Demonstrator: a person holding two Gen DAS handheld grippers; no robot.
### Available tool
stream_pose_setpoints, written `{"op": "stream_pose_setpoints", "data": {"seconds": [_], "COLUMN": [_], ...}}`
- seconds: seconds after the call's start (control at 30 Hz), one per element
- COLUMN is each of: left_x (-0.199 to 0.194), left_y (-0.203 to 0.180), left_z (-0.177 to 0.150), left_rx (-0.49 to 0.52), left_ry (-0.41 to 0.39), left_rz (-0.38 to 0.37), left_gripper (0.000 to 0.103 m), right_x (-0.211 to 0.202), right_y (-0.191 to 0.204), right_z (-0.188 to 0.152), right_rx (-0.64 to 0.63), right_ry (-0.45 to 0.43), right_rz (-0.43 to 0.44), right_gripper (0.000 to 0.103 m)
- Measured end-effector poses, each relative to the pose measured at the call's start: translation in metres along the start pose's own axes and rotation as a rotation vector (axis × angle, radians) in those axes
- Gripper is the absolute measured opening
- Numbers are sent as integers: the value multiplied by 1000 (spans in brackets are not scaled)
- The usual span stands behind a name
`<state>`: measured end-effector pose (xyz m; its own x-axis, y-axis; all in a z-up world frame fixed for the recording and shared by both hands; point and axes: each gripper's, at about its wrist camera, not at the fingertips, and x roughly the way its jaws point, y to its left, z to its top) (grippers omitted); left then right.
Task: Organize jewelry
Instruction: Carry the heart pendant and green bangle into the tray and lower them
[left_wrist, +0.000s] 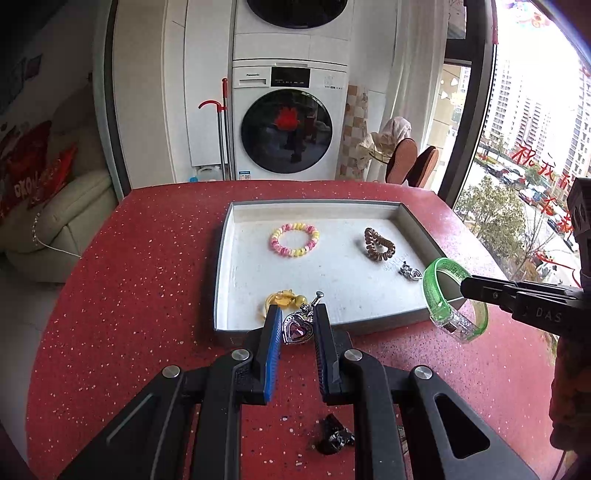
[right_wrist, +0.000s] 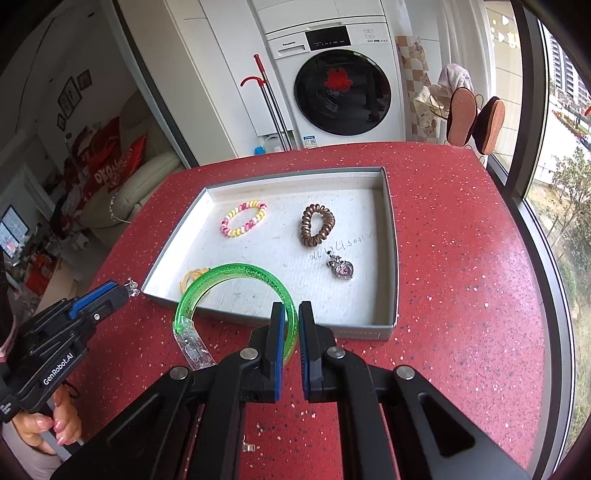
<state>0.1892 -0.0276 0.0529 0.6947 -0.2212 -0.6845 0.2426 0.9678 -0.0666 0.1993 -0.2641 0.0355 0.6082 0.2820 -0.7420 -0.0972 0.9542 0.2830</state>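
An open grey tray (left_wrist: 221, 258) (right_wrist: 393, 240) with a white floor lies on the red speckled table. My left gripper (left_wrist: 298, 314) (right_wrist: 123, 291) is shut on a silver heart pendant (left_wrist: 296, 331) with a pink stone, held over the tray's near left edge. My right gripper (right_wrist: 291, 308) (left_wrist: 466, 286) is shut on a clear green bangle (right_wrist: 236, 270) (left_wrist: 430, 290), held above the tray's near right edge. In the tray lie a pink-and-yellow coil tie (left_wrist: 275, 236) (right_wrist: 263, 212), a brown coil tie (left_wrist: 384, 253) (right_wrist: 306, 229), a second heart pendant (left_wrist: 410, 273) (right_wrist: 343, 269) and a yellow piece (left_wrist: 284, 297) (right_wrist: 192, 277).
A small black object (left_wrist: 334, 435) lies on the table under the left gripper, and a tiny silver bit (right_wrist: 249, 447) under the right one. A person's hand (right_wrist: 55, 424) holds the left gripper's handle. Beyond the table stand a washing machine (left_wrist: 288, 129) and a window on the right.
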Motion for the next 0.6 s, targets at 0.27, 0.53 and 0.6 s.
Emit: {"op": "stream_pose_setpoints", "data": {"seconds": [0.27, 0.53, 0.6], "left_x": [29, 71, 80], "left_y": [-4, -2, -1], "left_z": [22, 38, 40], "left_rx": [8, 6, 5], "left_ry": [12, 51, 62], "left_rz": [3, 33, 44], "left_gripper": [35, 35, 35], "right_x": [27, 67, 76], "right_y": [-2, -1, -1], "right_z": [20, 29, 30], "right_rx": [9, 5, 8], "right_ry": [22, 80, 98], "right_rz": [0, 6, 10], "right_gripper": [8, 8, 8]}}
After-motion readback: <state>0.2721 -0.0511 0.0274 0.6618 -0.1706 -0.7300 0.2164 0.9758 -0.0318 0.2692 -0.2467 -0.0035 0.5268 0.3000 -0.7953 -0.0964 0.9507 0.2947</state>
